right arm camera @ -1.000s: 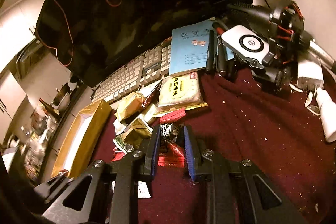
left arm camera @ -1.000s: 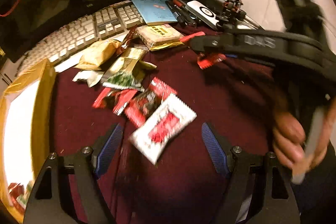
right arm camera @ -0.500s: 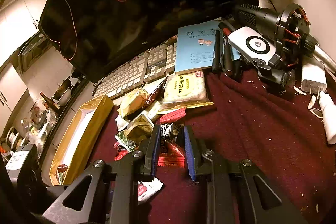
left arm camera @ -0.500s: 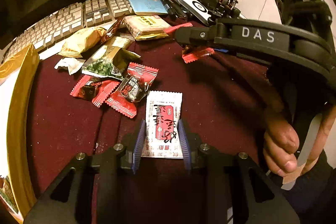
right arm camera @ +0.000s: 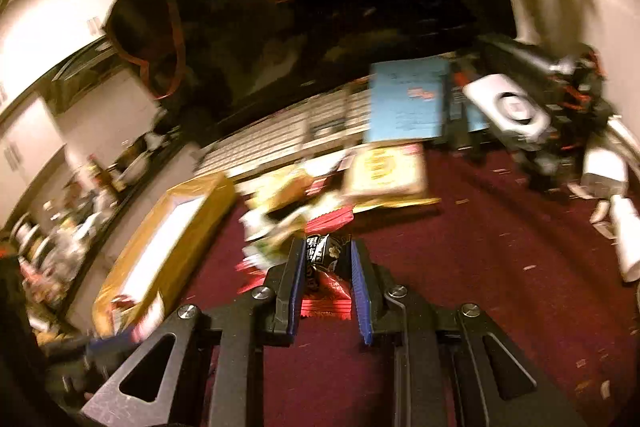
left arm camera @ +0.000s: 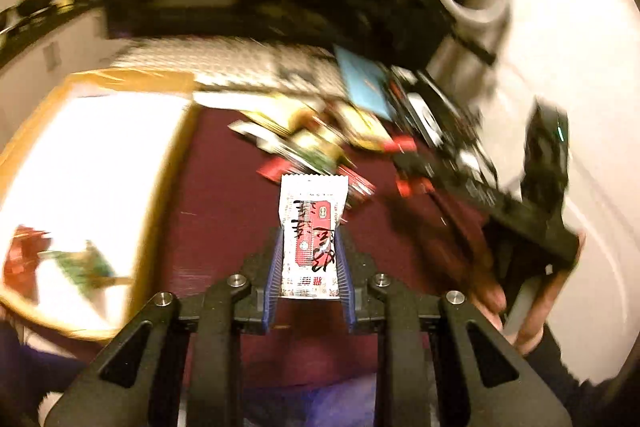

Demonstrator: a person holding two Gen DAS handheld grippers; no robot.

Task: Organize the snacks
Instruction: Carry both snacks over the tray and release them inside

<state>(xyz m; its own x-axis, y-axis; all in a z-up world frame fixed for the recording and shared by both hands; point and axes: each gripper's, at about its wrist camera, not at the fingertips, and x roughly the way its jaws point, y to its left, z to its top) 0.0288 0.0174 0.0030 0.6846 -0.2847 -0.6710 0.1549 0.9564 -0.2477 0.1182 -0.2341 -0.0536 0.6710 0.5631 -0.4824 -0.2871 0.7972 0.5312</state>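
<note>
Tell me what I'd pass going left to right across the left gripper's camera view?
Gold-edged box → white-and-red snack packet, clamped in the left gripper whose jaws have just been closing → right gripper, seen from the side → the hand holding it.

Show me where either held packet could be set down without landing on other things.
Free: the white tray floor beyond its two packets, and red cloth right of the snack pile. Crowded: near the keyboard and blue booklet.
</note>
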